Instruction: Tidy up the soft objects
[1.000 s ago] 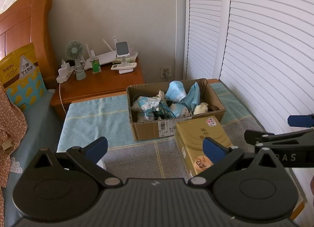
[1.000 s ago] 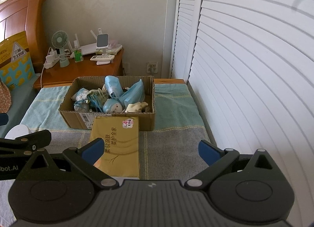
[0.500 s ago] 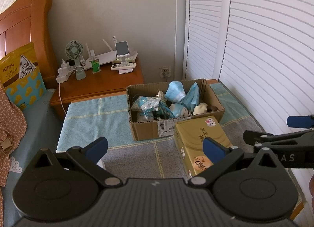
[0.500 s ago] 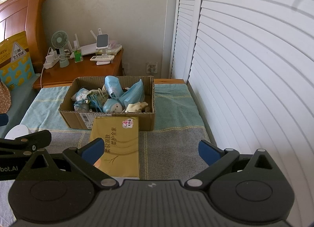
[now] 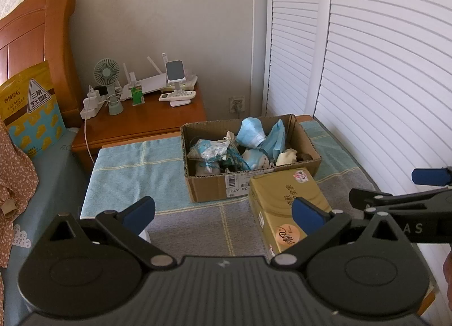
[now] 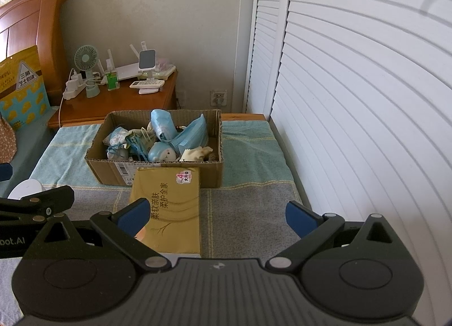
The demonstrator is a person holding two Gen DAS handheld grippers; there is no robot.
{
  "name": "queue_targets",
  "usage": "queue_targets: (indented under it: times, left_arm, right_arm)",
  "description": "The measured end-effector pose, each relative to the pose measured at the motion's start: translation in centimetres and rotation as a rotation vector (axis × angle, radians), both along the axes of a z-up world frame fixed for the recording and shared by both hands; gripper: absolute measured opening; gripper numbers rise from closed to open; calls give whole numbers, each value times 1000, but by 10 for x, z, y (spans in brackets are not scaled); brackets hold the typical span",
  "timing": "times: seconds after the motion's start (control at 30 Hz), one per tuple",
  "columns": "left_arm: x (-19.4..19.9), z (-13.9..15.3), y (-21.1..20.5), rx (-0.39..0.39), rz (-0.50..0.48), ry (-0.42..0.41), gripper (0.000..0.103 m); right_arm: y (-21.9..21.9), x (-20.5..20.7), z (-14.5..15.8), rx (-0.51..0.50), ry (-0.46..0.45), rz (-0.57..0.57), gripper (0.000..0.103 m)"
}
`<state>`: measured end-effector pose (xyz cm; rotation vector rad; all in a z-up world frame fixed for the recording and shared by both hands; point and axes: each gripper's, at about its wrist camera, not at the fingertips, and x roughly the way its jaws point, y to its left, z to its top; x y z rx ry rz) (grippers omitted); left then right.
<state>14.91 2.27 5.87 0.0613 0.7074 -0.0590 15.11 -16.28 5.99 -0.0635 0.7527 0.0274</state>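
Two tools hovered over a low bench [image 6: 248, 201] spread with a teal and grey cloth [image 5: 135, 168], set against white louvred doors [image 6: 353, 86] on the right. Behind it stood a wooden nightstand [image 5: 147, 120] by a beige wall, carrying a small fan [image 5: 106, 72], a router [image 5: 149, 87], a power strip [image 5: 90, 107] and a remote [image 5: 177, 95]. A bed with a wooden headboard [image 5: 42, 43] lay to the left, with a yellow snack bag [image 5: 29, 111] leaning on it and a spotted garment [image 5: 14, 173] near the edge.

An open cardboard box [image 6: 158, 173] sat on the cloth, holding the soft things: blue masks [image 6: 192, 135], a small plush [image 6: 162, 153], a cream cloth [image 6: 195, 153] and tangled pieces. A gold tissue pack [image 6: 169, 207] lay touching the box's near wall, between the tools and the box. A white round thing [image 6: 26, 187] showed at the left, partly hidden.

The left tool [image 5: 223, 213] was released, its blue pads spread wide and holding nothing. The right tool [image 6: 217, 213] was likewise spread and empty, beside the left one.
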Motion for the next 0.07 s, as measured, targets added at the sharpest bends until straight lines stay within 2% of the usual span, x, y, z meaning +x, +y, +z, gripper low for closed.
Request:
queue_targets:
  times: [0.07]
  left_arm:
    - [0,0,0,-2,0,1,102]
  right_arm:
    - [0,0,0,0,0,0,103]
